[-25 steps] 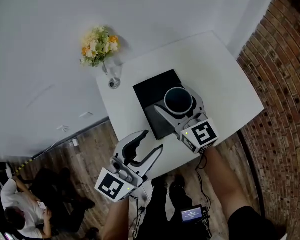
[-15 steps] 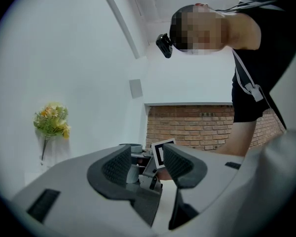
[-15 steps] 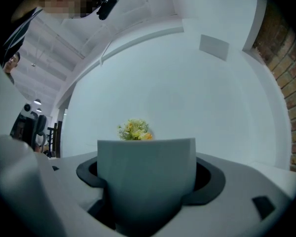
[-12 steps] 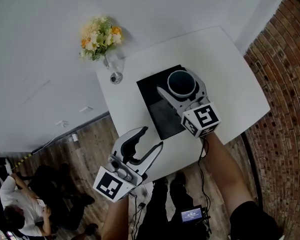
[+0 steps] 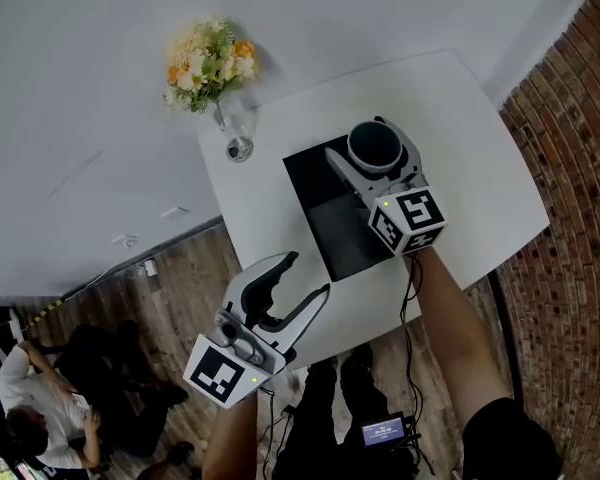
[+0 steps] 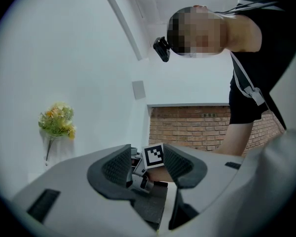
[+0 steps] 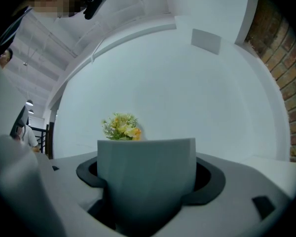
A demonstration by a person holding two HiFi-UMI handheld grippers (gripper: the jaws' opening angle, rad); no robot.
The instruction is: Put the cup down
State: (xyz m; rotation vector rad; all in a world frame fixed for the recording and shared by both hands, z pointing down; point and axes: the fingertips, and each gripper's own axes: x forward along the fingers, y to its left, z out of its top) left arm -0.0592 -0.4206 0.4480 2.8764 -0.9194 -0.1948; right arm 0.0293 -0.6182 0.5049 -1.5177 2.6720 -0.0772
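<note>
1. Left gripper (image 5: 302,282): we find it low over the near edge of the white table (image 5: 480,178), well apart from the work. Its 2 jaws stand apart. Between them its own view shows only the distant marker cube (image 6: 154,156) of the other tool, so it holds nothing. We judge that it has no part in the coming move.

2. Black mat (image 5: 325,213): it lies on the table between the 2 grippers and runs away from us toward the wall. Its near half is bare.

3. Right gripper (image 5: 378,154): it is the working tool and the nearer by far. Its jaws stand wide, with 1 pad pressed to each side of the cup (image 7: 146,174). The cup is upright, mouth up, long axis vertical. It is over the far end of the mat, with the flowers (image 7: 121,126) beyond it along the line of the jaws.

4. Governing relation: the landing surface lies straight below the cup, not ahead or to either side. We cannot tell whether the base already touches the mat, since the gripper body hides the base in every view.

5. Judgement: the next move calls for a level lowering until the base seats, and only then for the jaws to spread clear of the cup wall.
</note>
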